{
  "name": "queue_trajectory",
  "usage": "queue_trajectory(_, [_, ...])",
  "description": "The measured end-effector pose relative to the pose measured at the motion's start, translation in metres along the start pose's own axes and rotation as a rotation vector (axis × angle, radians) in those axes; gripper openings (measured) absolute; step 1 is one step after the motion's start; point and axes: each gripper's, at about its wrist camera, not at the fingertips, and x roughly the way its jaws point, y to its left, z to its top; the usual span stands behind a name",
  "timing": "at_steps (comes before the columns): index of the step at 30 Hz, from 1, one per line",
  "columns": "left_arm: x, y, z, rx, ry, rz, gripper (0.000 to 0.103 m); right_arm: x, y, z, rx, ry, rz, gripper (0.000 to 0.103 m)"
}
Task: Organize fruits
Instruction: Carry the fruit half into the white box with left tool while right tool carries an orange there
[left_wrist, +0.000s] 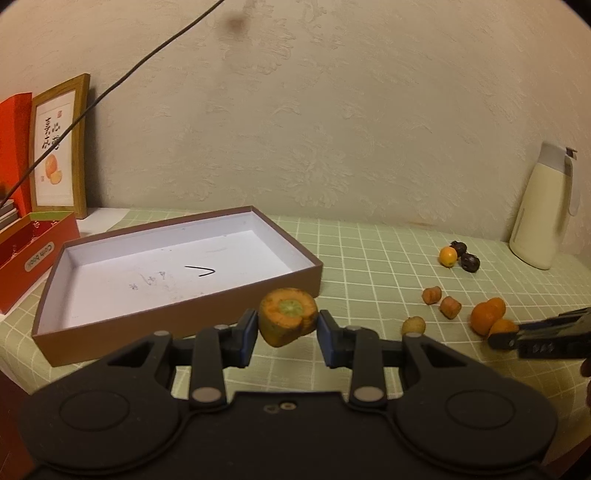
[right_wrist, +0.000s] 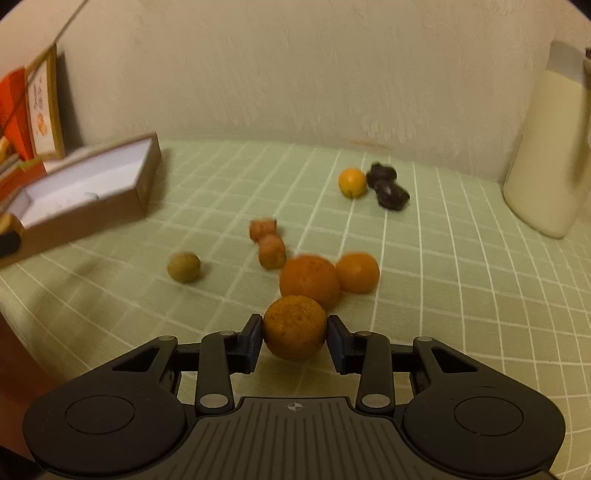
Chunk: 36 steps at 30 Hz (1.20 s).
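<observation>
Both grippers loaded – carrot chunk (left_wrist: 288, 317), orange (right_wrist: 294, 328).

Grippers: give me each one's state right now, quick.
Left gripper: shut on a carrot stub.
Right gripper: shut on an orange.

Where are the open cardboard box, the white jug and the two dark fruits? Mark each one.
open cardboard box (left_wrist: 177, 325): left wrist view, on its brown near wall.
white jug (left_wrist: 541, 214): left wrist view, on the middle of its cream body.
two dark fruits (right_wrist: 391, 194): right wrist view, on the nearer fruit.
</observation>
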Motion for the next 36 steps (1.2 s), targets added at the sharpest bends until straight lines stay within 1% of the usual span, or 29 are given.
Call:
queue_trajectory(2, [-0.002, 0.007, 0.0, -0.009, -0.004, 0.018, 0.025, -0.007, 0.004, 0.006, 0.009, -0.036, 0.034, 0.038])
queue_trajectory(5, [-0.006, 0.022, 0.003, -0.025, -0.02, 0.064, 0.025, -0.013, 0.019, 0.018, -0.002, -0.076, 0.09, 0.038])
queue_trajectory(10, [-0.014, 0.058, 0.014, -0.081, -0.06, 0.177, 0.025, -0.014, 0.058, 0.045, -0.045, -0.143, 0.195, 0.038])
queue_trajectory(14, [-0.015, 0.086, 0.021, -0.12, -0.066, 0.257, 0.025, 0.002, 0.096, 0.073, -0.102, -0.177, 0.257, 0.038])
queue_trajectory(18, [-0.012, 0.107, 0.025, -0.145, -0.068, 0.321, 0.025, 0.027, 0.129, 0.095, -0.126, -0.193, 0.308, 0.038])
queue_trajectory(21, [-0.006, 0.12, 0.028, -0.169, -0.058, 0.35, 0.025, 0.048, 0.147, 0.105, -0.127, -0.189, 0.336, 0.038])
queue_trajectory(26, [0.006, 0.13, 0.03, -0.191, -0.037, 0.362, 0.025, 0.07, 0.17, 0.111, -0.151, -0.181, 0.353, 0.038])
queue_trajectory(29, [0.013, 0.133, 0.03, -0.195, -0.013, 0.368, 0.025, 0.08, 0.174, 0.114, -0.147, -0.169, 0.368, 0.038])
queue_trajectory(36, [0.024, 0.138, 0.027, -0.206, 0.017, 0.383, 0.025, 0.099, 0.182, 0.116, -0.147, -0.143, 0.382, 0.038])
